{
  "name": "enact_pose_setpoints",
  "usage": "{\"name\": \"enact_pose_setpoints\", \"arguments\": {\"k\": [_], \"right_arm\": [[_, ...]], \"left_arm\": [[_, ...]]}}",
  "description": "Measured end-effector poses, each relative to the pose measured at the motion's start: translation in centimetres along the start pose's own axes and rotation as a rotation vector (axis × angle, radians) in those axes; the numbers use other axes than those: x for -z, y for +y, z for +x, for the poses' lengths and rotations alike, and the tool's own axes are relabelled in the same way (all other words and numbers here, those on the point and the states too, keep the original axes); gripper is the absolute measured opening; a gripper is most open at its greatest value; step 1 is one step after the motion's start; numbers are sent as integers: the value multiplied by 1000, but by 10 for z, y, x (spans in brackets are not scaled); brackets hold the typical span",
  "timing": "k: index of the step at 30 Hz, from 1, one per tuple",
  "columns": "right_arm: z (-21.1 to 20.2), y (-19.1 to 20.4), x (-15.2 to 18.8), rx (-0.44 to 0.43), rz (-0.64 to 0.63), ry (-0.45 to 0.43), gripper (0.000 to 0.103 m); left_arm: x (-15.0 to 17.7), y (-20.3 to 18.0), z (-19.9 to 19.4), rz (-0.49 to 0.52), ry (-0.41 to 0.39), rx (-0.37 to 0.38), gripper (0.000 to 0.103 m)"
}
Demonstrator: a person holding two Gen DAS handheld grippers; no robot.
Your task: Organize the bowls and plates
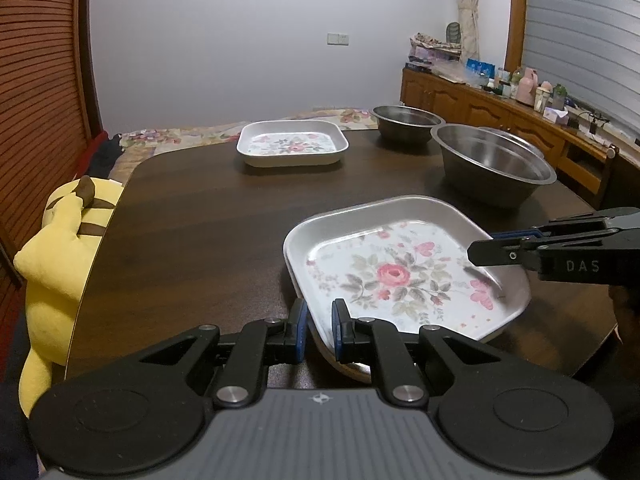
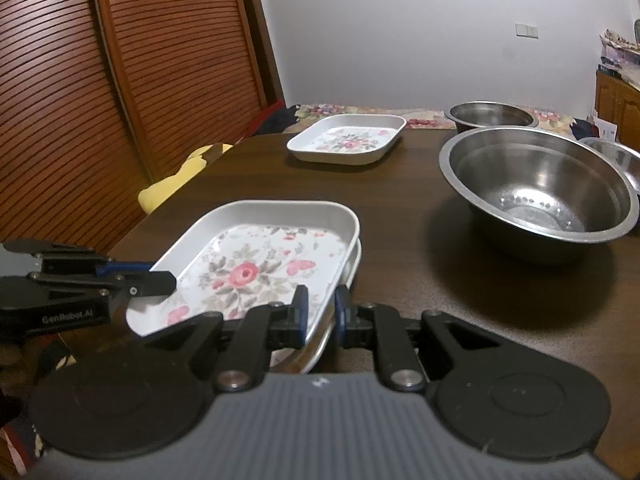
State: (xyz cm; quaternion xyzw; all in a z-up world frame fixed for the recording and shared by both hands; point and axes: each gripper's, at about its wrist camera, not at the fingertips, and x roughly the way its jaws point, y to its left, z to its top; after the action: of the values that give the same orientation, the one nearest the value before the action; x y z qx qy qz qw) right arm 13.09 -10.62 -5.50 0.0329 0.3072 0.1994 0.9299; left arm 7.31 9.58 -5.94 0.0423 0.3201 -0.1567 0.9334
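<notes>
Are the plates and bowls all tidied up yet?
Not yet. Done: the near flowered plate seems to sit on another one. In hand: the left tool and the right tool each pinch its rim. Left: the far flowered plate and the steel bowls stand apart.

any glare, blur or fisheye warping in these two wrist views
Left wrist view: fisheye bends the louvred door and window frame; the right gripper casts a smeared shadow on the near floral plate. Right wrist view: soft highlights inside the big steel bowl, which throws a dark shadow on the table; the door bows here too.
</notes>
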Motion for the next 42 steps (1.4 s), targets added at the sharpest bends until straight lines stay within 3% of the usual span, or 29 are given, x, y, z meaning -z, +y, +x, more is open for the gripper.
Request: {"name": "enact_pose_setpoints", "arguments": {"k": [27,42], "right_arm": [[3,-7,6,-20,35,31,18],[-38,-13,-31,-7,18,-91,18]], "left_arm": [[0,3,0,-32,-8,7,14],[-28,-1,-14,-19,-80,21,14]]}}
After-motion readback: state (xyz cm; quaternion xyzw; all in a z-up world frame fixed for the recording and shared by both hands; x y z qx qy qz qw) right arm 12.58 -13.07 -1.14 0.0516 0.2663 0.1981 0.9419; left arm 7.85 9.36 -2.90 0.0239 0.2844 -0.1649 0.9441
